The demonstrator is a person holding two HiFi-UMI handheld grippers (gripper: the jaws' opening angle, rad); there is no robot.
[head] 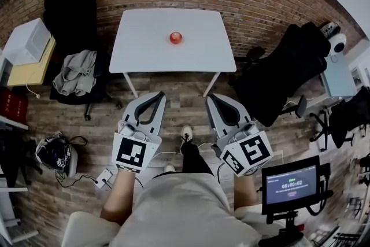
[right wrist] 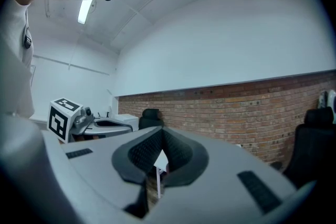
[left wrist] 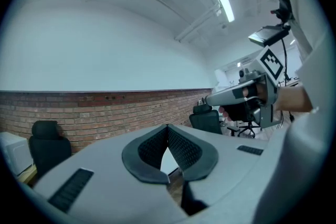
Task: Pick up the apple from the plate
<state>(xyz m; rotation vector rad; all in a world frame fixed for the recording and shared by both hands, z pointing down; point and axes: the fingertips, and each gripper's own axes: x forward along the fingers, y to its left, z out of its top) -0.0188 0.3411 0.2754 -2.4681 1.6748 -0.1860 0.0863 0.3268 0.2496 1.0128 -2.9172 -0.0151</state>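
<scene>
Pointing level toward the white desk (head: 144, 43), the left tool (head: 156, 95) and the right tool (head: 213, 98) are held side by side in the person's hands. Each has its jaws brought together, tip against tip, with nothing between them. The red apple (head: 176, 38) sits near the middle of the desk, well ahead of both tools and roughly between the lines they point along. A brick wall (right wrist: 252, 107) runs across beyond the tools.

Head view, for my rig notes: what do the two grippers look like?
The left gripper and right gripper are pale grey, each with two curved jaws with a black textured lining and a white cube bearing black square markers.
</scene>
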